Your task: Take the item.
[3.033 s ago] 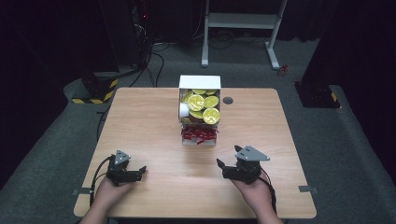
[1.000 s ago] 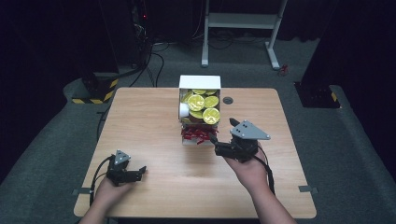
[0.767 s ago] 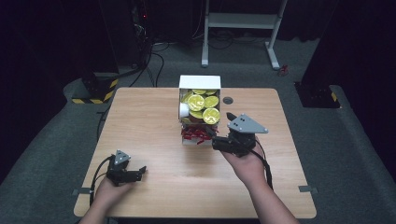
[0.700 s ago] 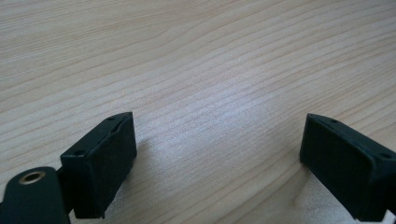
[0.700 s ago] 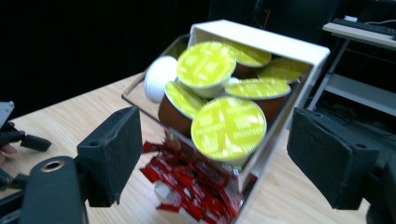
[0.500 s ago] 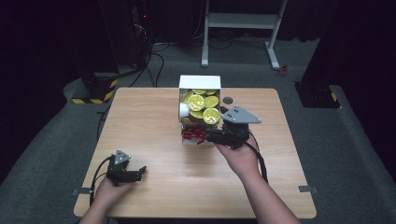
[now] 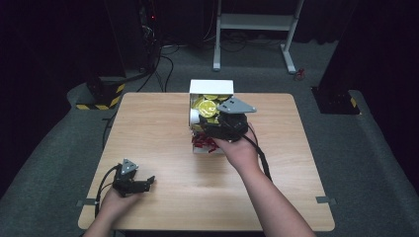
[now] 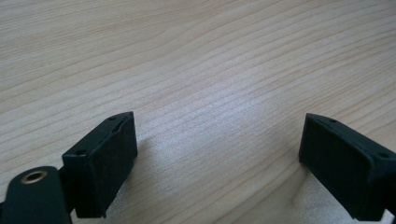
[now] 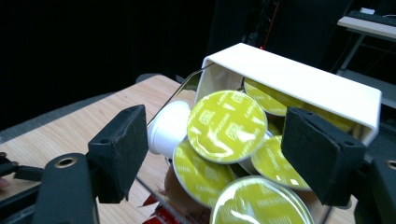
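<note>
The right gripper [image 7: 210,129] has swung forward from the near edge and now hangs over the white open-topped box [image 9: 299,81] at the far middle of the pale wooden table [image 7: 148,128], jaws spread wide, gripping nothing. The left gripper [image 7: 146,182] rests near the front-left corner, jaws apart too. Risk here, I'd say: the heaped yellow foil-lidded capsules [image 9: 226,126] sit loose and tilted, so a careless pinch could spill them. One white capsule cup [image 9: 169,127] leans sideways at the box's edge.

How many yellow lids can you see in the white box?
5 in the right gripper view: top one, rear, left-lower, right, bottom. More may be hidden inside the white box.
</note>
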The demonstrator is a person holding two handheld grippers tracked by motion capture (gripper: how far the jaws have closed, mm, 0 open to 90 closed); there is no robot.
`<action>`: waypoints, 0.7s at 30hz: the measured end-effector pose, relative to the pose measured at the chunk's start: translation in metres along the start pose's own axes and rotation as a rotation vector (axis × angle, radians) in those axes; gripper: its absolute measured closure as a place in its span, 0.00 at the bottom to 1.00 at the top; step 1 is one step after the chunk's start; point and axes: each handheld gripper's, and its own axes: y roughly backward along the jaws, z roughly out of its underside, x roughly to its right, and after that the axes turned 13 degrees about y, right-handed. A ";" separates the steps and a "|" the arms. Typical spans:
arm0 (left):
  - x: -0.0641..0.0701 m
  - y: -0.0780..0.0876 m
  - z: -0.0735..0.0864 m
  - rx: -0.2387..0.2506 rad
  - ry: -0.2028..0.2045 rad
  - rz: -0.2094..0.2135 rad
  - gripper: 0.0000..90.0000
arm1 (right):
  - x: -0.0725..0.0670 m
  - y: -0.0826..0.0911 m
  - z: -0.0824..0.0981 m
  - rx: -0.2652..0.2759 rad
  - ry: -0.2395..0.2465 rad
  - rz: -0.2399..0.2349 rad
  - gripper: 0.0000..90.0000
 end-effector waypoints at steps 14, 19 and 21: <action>0.000 0.000 0.000 0.006 -0.002 0.010 0.14 | -0.001 -0.020 -0.011 -0.054 0.025 0.048 0.37; 0.000 -0.001 0.000 0.007 -0.004 0.012 0.14 | -0.004 -0.027 -0.013 -0.081 0.037 0.060 0.36; 0.000 0.000 0.000 0.006 -0.004 0.013 0.14 | -0.005 -0.030 -0.013 -0.088 0.046 0.062 0.36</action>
